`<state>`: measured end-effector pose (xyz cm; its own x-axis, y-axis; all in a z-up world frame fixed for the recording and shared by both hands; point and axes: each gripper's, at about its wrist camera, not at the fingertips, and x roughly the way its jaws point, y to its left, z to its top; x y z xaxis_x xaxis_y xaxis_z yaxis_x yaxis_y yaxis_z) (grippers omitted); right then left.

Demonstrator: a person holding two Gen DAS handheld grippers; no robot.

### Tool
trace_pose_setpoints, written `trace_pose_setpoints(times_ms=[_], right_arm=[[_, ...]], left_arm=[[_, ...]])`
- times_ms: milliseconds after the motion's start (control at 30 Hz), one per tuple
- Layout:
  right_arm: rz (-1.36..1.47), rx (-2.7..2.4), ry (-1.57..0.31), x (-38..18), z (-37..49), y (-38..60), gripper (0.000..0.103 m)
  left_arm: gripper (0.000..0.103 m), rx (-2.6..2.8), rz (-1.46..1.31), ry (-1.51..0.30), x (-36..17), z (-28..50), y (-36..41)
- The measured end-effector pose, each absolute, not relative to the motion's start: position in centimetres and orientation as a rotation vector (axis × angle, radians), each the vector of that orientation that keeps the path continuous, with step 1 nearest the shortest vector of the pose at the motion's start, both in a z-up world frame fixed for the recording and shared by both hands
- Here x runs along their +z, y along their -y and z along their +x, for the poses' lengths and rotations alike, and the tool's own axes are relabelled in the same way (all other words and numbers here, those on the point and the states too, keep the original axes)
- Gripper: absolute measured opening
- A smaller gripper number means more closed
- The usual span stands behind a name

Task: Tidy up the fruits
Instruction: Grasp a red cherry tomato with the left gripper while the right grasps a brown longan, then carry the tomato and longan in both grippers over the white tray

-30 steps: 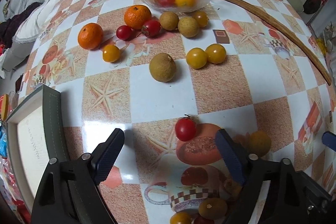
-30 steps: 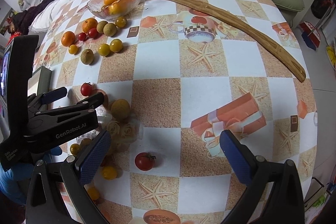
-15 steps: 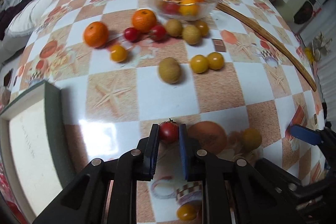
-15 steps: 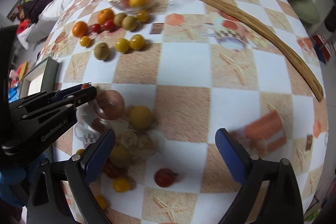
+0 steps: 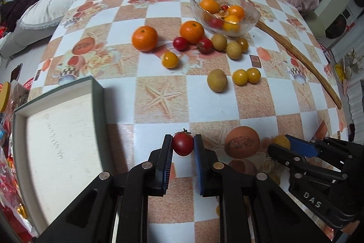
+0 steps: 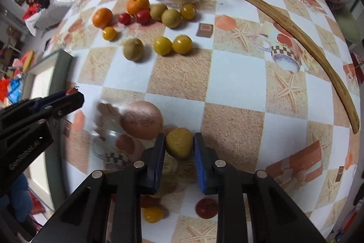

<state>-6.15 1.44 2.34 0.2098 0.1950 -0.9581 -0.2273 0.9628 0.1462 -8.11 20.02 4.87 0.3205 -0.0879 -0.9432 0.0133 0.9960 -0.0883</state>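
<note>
My left gripper [image 5: 182, 142] is shut on a red cherry tomato [image 5: 182, 145], held just above the checked tablecloth. The jaws of my right gripper [image 6: 179, 140] are closing, and its blue pads touch both sides of a yellow-brown round fruit [image 6: 179, 143] that rests on the table. A glass bowl [image 5: 251, 21] at the far side holds oranges and small tomatoes. In front of it lie loose fruits: two oranges [image 5: 145, 38], red tomatoes [image 5: 180, 43], yellow tomatoes [image 5: 240, 77] and brownish round fruits [image 5: 217, 80].
A shallow tray with a dark rim [image 5: 96, 101] sits at the table's left edge. A long curved wooden stick [image 5: 302, 63] lies along the right side. A red tomato [image 6: 206, 207] and a yellow one [image 6: 153, 214] lie under my right gripper. Bedding and clothes surround the table.
My left gripper shut on the red tomato and rose with it. My right gripper moved left from the near red tomato to the yellow-brown fruit and closed around it.
</note>
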Motion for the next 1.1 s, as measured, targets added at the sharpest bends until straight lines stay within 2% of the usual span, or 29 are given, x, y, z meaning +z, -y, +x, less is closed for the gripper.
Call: trace_pose_setpoints(times_ms=[667,1100], right_arm=[[-0.03,0.508,-1.279,6.7,-6.2,-11.6,0.027],[-0.112,0.688,-1.31,5.5,-7.8,-20.4,0.027]], left_arm=[[0.02,0.075,-0.146,-1.194,7.2,-10.8,-28.3],[0.02,0.276,-0.205,-1.256,4.3,-16.3,-37.0]])
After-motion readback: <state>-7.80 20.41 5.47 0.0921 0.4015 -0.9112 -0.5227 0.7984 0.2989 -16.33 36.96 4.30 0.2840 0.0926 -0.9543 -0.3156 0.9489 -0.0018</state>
